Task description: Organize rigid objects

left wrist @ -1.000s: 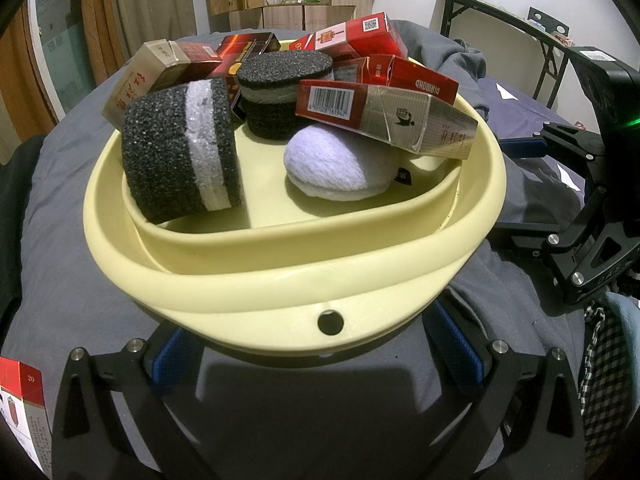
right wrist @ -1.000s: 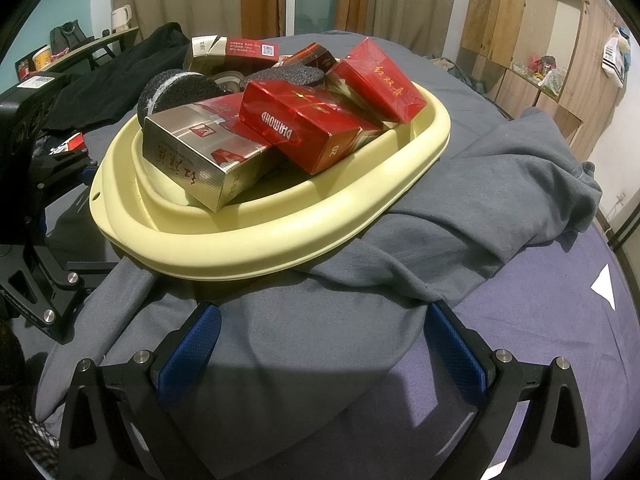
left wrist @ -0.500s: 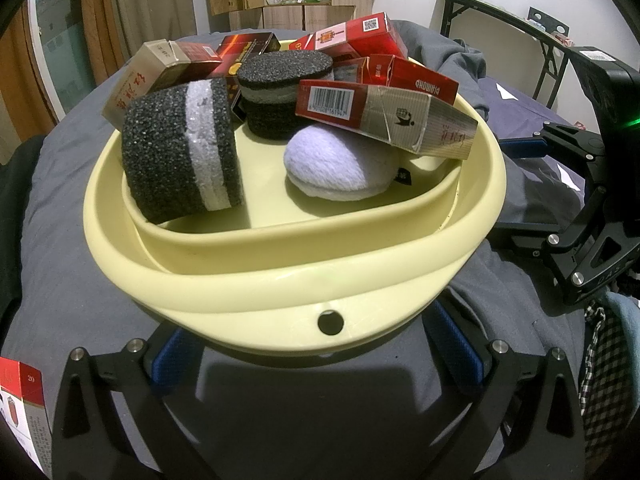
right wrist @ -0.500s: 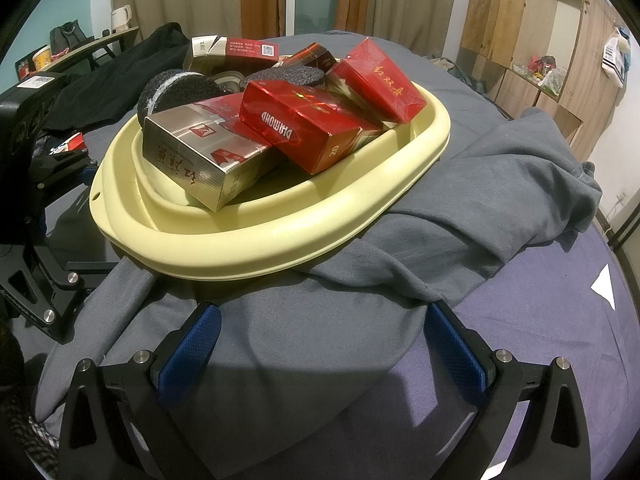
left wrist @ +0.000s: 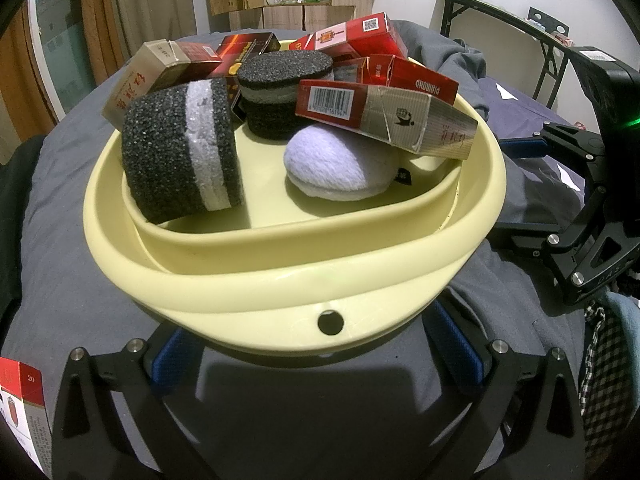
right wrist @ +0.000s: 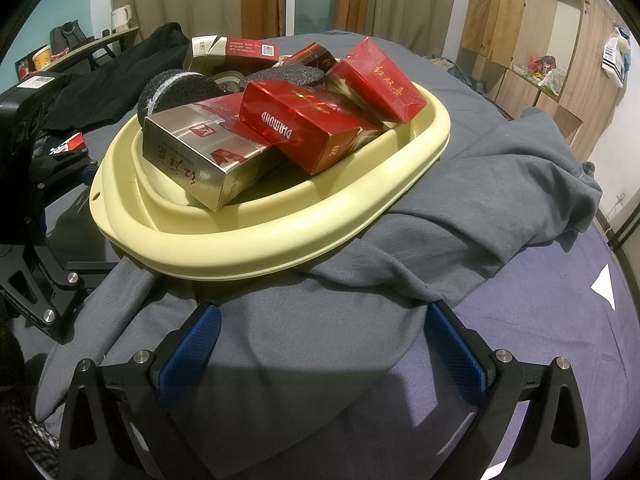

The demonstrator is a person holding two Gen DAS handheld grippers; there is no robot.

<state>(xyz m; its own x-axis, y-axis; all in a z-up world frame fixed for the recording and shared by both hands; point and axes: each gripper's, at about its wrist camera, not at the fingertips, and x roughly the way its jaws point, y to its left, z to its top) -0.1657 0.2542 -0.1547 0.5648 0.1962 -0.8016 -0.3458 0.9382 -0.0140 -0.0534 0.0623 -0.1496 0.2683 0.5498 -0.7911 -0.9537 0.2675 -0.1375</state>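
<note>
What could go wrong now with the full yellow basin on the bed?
The silver-and-red box overhangs the basin rim and could slide off. The basin sits partly on a rumpled grey garment, so it may tilt if nudged. One box lies outside the basin and could be missed.

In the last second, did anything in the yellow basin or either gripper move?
Nothing visibly changed. The yellow basin lies in the same place on the grey cloth, with the boxes and sponges inside it as before. The left gripper and right gripper both keep their jaws open and hold nothing.
</note>
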